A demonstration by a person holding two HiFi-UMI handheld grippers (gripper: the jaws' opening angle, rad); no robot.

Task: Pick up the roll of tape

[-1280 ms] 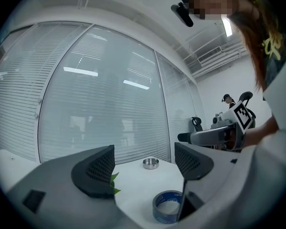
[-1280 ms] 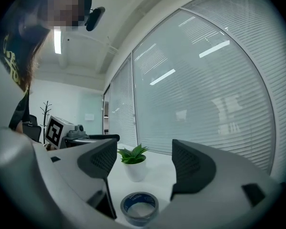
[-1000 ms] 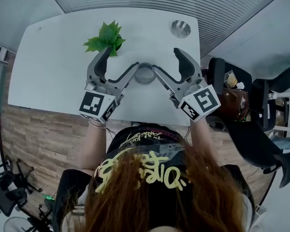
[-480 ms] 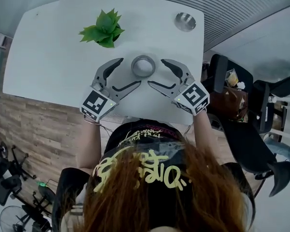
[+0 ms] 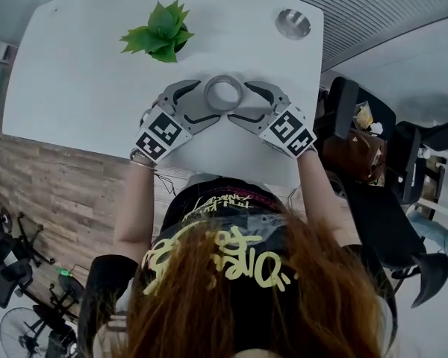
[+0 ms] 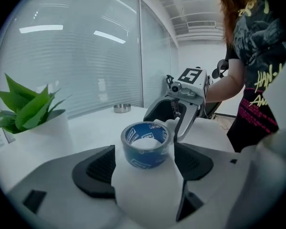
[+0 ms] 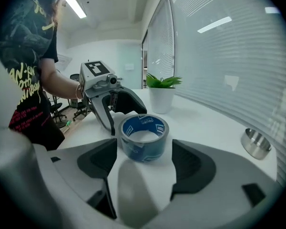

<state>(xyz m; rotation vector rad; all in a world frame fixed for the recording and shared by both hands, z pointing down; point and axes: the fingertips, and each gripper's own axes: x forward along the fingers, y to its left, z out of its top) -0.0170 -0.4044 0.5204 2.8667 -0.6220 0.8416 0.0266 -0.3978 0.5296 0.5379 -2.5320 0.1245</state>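
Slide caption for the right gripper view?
Open right gripper frames blue tape roll on white table; left gripper opposite.

Head overhead; gripper views opposed (tape (image 6: 144, 157) shared)

The round blue roll of tape (image 6: 145, 144) is showing white print; the grey left claw (image 6: 144, 168) and grey right claw (image 7: 144, 166) are wearing black pads (image 6: 97, 168) and black-and-white square markers (image 5: 163, 133).

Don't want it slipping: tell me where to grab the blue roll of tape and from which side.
Clamp the blue roll of tape across its outer wall, squeezing opposite sides. It lies flat on the white table, hole up, so I'd slide the open right claw in level, low to the tabletop.
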